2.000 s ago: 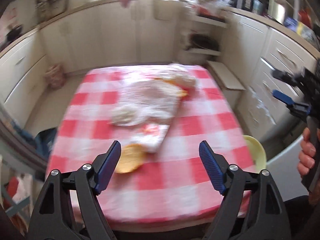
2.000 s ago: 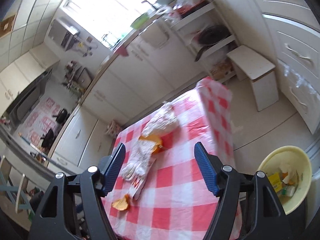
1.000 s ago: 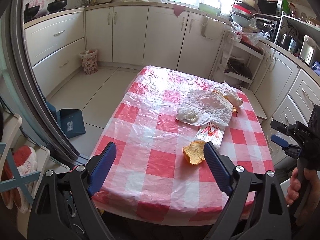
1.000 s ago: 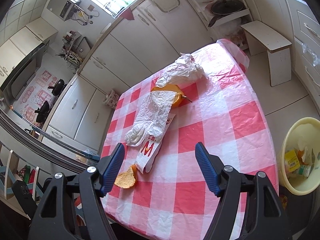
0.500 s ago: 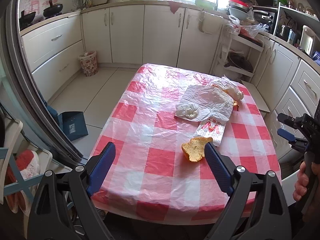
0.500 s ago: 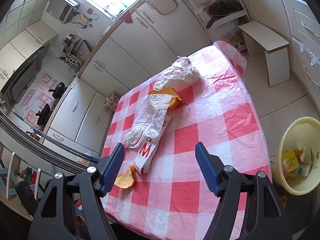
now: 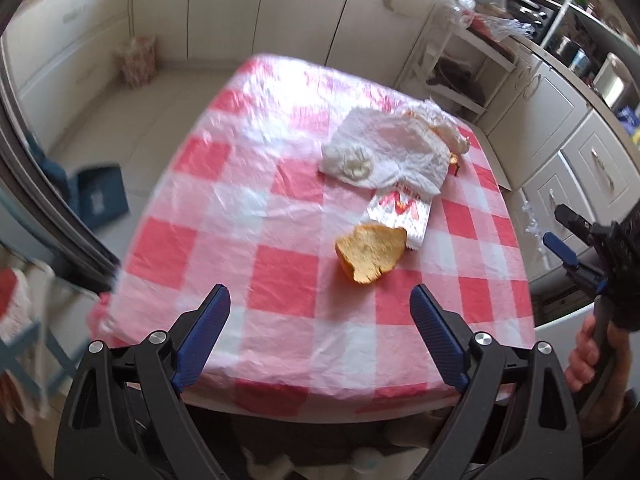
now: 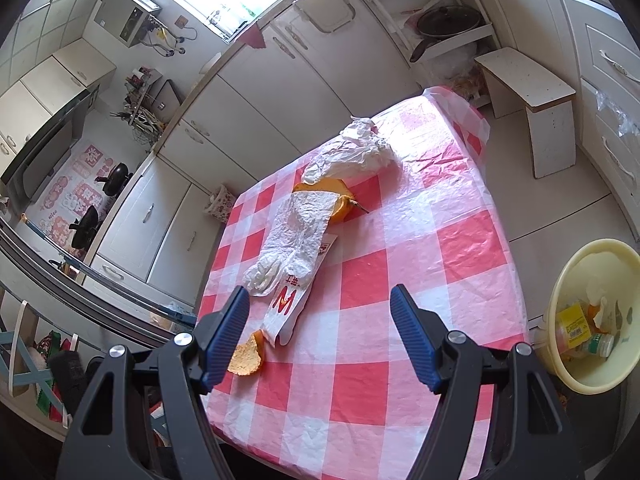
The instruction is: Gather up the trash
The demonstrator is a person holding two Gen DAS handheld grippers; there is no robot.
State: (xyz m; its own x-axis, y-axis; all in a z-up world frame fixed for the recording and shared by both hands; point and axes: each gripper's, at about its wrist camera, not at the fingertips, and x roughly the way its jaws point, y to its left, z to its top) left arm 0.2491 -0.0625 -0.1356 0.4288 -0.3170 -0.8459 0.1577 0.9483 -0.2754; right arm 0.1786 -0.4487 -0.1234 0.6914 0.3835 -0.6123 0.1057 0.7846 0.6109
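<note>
From the left wrist, the left gripper (image 7: 320, 332) hangs over the near edge of the table (image 7: 240, 208) with its jaws spread wide and nothing between them. Just beyond the fingertips lies an orange peel (image 7: 370, 252), cupped side up, on the red-and-white checked cloth. Its far edge touches a paper wrapper (image 7: 400, 210) printed with a red M, and a crumpled white bag (image 7: 384, 152) lies over the wrapper's far end. At the right border a hand (image 7: 592, 356) holds the right gripper (image 7: 560, 228), off the table's right side. From the right wrist, the right gripper (image 8: 320, 332) is likewise open and empty above the near part of the table (image 8: 420, 248). The peel (image 8: 246, 356) sits by the left fingertip, at the wrapper's (image 8: 290, 304) near end. The bag (image 8: 296, 232) overlaps a second peel (image 8: 340, 200), with another crumpled bag (image 8: 352, 156) behind it. On the floor to the right stands a yellow basin (image 8: 576, 376) holding bottles and scraps.
</note>
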